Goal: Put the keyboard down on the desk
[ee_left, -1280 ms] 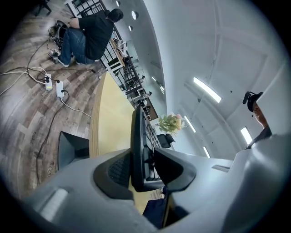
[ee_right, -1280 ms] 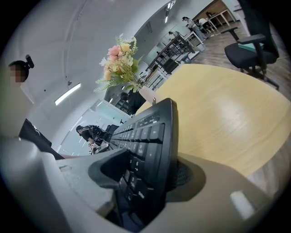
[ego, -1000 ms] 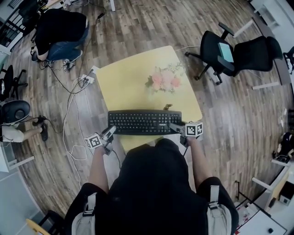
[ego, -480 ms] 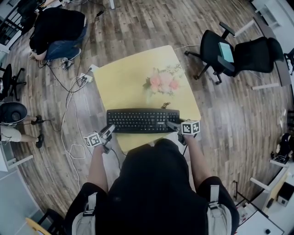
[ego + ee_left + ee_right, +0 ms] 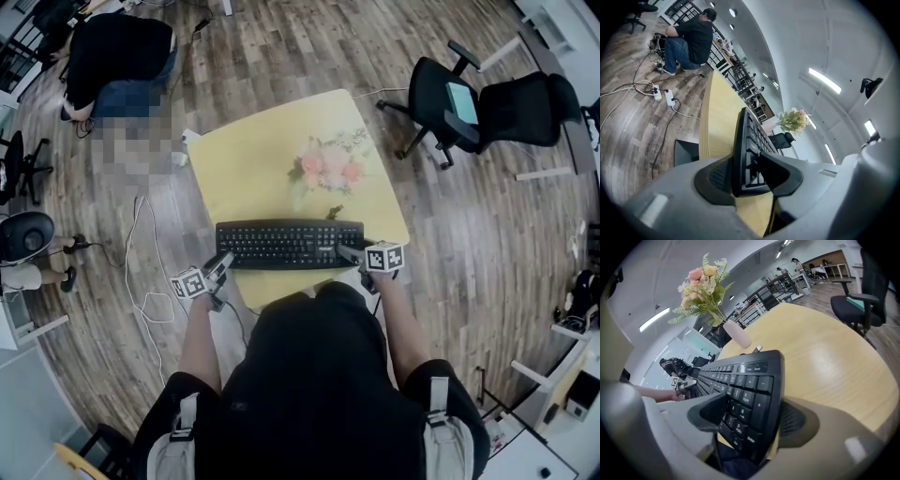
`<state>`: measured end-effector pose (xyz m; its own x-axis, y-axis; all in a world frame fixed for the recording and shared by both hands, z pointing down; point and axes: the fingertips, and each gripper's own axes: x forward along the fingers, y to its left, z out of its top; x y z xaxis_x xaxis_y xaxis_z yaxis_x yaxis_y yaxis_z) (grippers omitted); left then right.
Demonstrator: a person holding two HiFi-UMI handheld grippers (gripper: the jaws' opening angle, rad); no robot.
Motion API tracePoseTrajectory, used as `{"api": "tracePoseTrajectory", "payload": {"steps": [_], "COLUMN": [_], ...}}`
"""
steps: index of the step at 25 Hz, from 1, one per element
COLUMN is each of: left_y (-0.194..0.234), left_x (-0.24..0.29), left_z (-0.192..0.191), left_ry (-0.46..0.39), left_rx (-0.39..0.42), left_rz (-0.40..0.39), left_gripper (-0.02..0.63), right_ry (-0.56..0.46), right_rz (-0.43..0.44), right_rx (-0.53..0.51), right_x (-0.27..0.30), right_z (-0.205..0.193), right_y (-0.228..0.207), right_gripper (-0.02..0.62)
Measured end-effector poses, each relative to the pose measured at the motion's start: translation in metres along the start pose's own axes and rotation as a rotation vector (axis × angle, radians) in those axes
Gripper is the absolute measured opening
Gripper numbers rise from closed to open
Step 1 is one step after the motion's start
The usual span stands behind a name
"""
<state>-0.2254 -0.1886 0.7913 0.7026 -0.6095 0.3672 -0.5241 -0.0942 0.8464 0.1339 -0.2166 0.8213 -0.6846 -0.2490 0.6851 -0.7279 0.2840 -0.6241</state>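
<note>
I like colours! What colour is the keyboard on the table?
Black. The keyboard shows best in the head view.

Flowers (image 5: pixel 328 169) behind keyboard (image 5: pixel 289 245), bare desk (image 5: pixel 244 173) to their left

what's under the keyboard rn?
Yellow desk shows around the keyboard. A jaw of the left gripper and right gripper (jaws just opening) sits under each end. Its middle's underside is covered.

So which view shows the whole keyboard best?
The head view: the keyboard is seen from above, complete, across the near part of the desk. Each gripper view shows only one end, close and foreshortened.
</note>
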Motion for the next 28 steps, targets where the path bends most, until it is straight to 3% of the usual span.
{"api": "tracePoseTrajectory", "payload": {"steps": [13, 28], "left_y": [0.013, 0.028], "left_x": [0.0, -0.003], "left_z": [0.003, -0.002], "left_ry": [0.025, 0.033], "left_rx": [0.122, 0.197], "left_rz": [0.145, 0.271], "left_gripper": [0.17, 0.189], "right_ry": [0.012, 0.029], "right_rz": [-0.049, -0.15], "right_rx": [-0.032, -0.077], "right_x": [0.003, 0.007], "right_z": [0.0, -0.001], "right_y": [-0.005, -0.006], "right_gripper": [0.337, 0.353]}}
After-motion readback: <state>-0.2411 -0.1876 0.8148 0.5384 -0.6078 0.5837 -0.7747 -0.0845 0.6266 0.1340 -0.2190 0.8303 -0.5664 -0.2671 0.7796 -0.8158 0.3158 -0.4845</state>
